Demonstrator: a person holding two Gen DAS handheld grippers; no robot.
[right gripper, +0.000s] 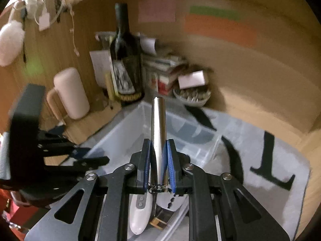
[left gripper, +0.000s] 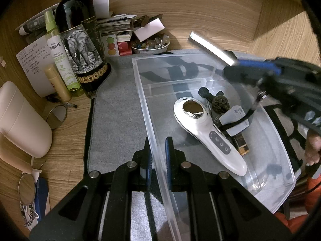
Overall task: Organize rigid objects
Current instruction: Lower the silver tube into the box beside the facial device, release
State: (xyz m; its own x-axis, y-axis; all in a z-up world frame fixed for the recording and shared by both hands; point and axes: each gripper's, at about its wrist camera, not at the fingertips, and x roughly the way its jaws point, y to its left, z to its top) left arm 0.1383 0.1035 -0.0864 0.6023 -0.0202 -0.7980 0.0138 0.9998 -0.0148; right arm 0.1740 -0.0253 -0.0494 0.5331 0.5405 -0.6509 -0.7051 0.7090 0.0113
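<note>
A clear plastic bin (left gripper: 144, 84) sits on a grey mat (left gripper: 116, 108). Inside it lie a white handheld device (left gripper: 208, 134), a dark beaded item (left gripper: 220, 102), a grey tag (left gripper: 234, 120) and a small amber bottle (left gripper: 242, 146). My left gripper (left gripper: 158, 148) is shut on the bin's left wall. My right gripper (right gripper: 158, 160) is shut on a silver metal tube (right gripper: 158, 126) and holds it above the bin (right gripper: 120, 136); the tube also shows in the left wrist view (left gripper: 210, 47). The white device shows below the right gripper (right gripper: 140, 210).
A wine bottle (left gripper: 80, 40), a green spray bottle (left gripper: 58, 54), a tan tube (left gripper: 57, 82), papers, boxes and a bowl of trinkets (left gripper: 150, 45) crowd the back left. A cream mug (left gripper: 22, 120) and glasses (left gripper: 26, 186) lie at the left. Wooden walls enclose the desk.
</note>
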